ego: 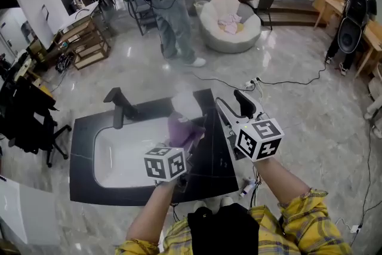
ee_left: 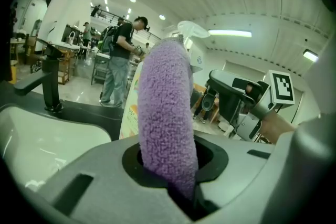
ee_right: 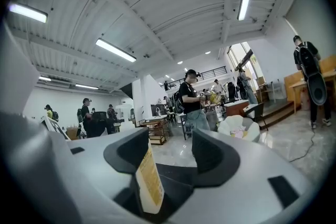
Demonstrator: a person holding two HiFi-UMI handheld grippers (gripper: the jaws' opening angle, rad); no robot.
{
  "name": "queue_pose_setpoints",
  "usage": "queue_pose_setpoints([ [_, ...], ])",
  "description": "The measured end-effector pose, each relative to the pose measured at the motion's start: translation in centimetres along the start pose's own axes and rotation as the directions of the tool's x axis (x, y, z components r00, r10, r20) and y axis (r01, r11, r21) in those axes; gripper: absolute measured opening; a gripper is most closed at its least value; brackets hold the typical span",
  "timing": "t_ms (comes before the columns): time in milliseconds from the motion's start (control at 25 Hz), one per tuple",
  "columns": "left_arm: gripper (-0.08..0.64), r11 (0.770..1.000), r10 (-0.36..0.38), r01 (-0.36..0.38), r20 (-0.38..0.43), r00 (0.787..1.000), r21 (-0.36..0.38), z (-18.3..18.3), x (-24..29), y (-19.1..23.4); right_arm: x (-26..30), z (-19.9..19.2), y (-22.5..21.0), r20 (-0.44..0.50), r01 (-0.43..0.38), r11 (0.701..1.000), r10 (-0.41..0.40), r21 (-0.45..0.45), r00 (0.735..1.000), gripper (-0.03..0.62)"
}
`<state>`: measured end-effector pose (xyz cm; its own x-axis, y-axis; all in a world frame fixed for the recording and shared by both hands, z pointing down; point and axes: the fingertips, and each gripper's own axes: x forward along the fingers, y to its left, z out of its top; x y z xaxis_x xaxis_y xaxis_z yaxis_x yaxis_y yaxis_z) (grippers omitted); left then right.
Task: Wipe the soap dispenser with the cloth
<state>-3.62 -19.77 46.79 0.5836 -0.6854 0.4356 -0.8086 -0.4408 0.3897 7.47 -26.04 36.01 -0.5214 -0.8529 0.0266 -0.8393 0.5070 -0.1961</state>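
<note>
Black desk with a sunken white basin, standing on a pale floor

The glossy black slab desk (ego: 213, 165) stands on a polished grey stone-patterned floor (ego: 298, 128). A white rounded-rectangle sink basin (ego: 122, 155) fills its left and middle, leaving a bare dark strip along the right edge. A matte black angular faucet (ego: 117, 106) stands at the far left corner, spout towards the basin. A blurred whitish soap dispenser (ego: 186, 103) rises near the far edge; its base is hidden, so whether it rests on the desk is unclear.

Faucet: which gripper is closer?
Left. The left gripper, holding the cloth, is across the basin, right of the faucet; the right gripper is further right, beyond the basin's edge.
</note>
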Motion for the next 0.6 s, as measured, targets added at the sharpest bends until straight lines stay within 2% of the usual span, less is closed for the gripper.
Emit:
queue_pose_setpoints([
  [200, 0.057, 1.0, 0.029, -0.028, -0.047, 0.998, 0.012, -2.3, 1.0, 1.3, 0.4, -1.3, 0.3, -0.026, -0.014, 1.0, 0.014, 0.012, 1.0, 0.249],
  [400, 0.057, 0.995, 0.078, -0.072, -0.09, 0.993, 0.069, -4.3, 1.9, 2.6, 0.5, -2.3, 0.3, -0.051, -0.02, 1.0, 0.021, 0.018, 0.998, 0.249],
  [600, 0.057, 0.98, 0.129, -0.101, -0.162, 0.978, 0.17, -6.0, 2.7, 3.5, 0.4, -3.0, 0.0, -0.072, -0.032, 0.999, 0.032, 0.007, 0.997, 0.249],
])
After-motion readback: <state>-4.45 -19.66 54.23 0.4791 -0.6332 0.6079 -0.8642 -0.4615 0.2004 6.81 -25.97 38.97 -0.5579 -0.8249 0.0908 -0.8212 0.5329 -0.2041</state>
